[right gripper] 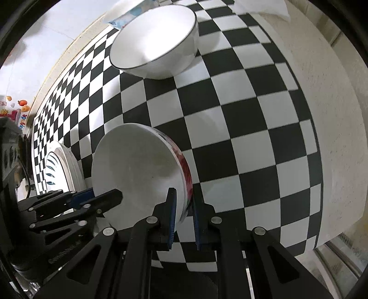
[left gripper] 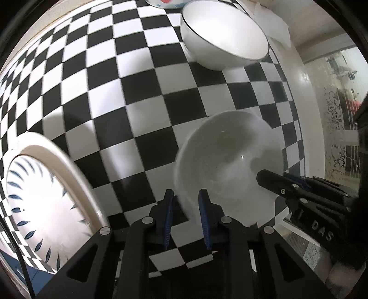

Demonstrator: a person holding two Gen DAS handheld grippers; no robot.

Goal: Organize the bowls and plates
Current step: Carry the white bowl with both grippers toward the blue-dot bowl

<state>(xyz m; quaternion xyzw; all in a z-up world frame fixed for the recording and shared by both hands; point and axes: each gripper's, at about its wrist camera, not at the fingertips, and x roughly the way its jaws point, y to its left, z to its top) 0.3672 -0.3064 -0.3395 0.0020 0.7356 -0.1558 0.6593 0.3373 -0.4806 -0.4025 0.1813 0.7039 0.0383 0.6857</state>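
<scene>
A white bowl (left gripper: 230,158) with a red flower pattern on its outside (right gripper: 133,165) is tilted above the checkered tablecloth (left gripper: 142,96). Both grippers grip its rim. My left gripper (left gripper: 186,195) is shut on the rim's near left side, one blue pad inside and one outside. My right gripper (right gripper: 184,197) is shut on the opposite side, over the red pattern. Each gripper also shows in the other's view: the right gripper (left gripper: 276,180) and the left gripper (right gripper: 99,197). A second white bowl (left gripper: 223,39) with a thin dark rim (right gripper: 156,39) sits farther back. A blue-leaf plate (left gripper: 41,195) lies at the left (right gripper: 59,165).
A blue and white package (right gripper: 124,18) lies behind the dark-rimmed bowl. White paper (left gripper: 273,25) lies at the far right corner. The table's right edge (right gripper: 322,161) runs close by, with pale floor beyond it.
</scene>
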